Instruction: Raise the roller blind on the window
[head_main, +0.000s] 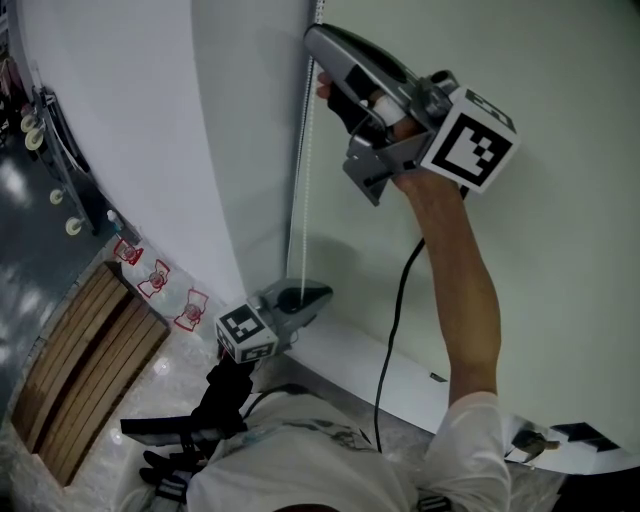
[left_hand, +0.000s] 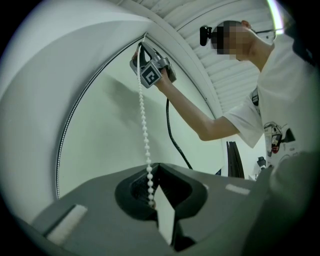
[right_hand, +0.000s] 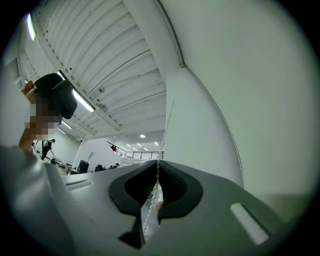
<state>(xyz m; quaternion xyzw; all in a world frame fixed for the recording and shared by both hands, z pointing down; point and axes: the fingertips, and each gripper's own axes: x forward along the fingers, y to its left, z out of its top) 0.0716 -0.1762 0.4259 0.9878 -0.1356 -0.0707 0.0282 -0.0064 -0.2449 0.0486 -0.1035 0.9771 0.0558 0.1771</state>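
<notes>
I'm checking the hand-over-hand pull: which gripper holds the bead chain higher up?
The right gripper, clamped on the bead chain up near its top. The left gripper is clamped on the same chain far lower, just above the ledge.

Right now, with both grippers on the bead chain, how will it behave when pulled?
Probably floppy: the bead chain hangs straight only between right gripper and left gripper. Likely light, being thin. Its small smooth beads may slip through jaws.

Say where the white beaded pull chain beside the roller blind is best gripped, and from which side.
Grip the white beaded pull chain high on its straight hanging run, from the room side, pinching across it so beads catch. The right tongs are shut on it there, the left tongs lower down.
</notes>
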